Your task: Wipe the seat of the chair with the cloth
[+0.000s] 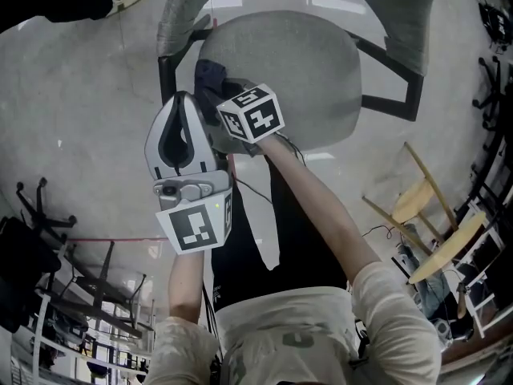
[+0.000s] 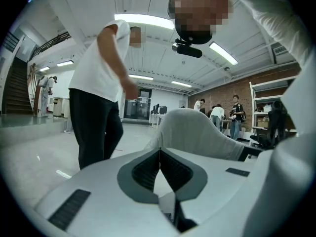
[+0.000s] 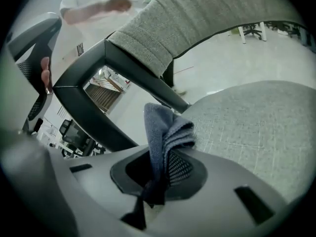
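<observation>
In the head view, the dark cloth (image 1: 208, 74) sits at the tip of the right gripper (image 1: 218, 93), over the edge of the gray chair seat (image 1: 313, 70). The left gripper (image 1: 185, 107) is just beside them.

In the left gripper view, its jaws are pressed together with nothing between them.

In the right gripper view, the jaws pinch the cloth, which sticks up next to the seat.
</observation>
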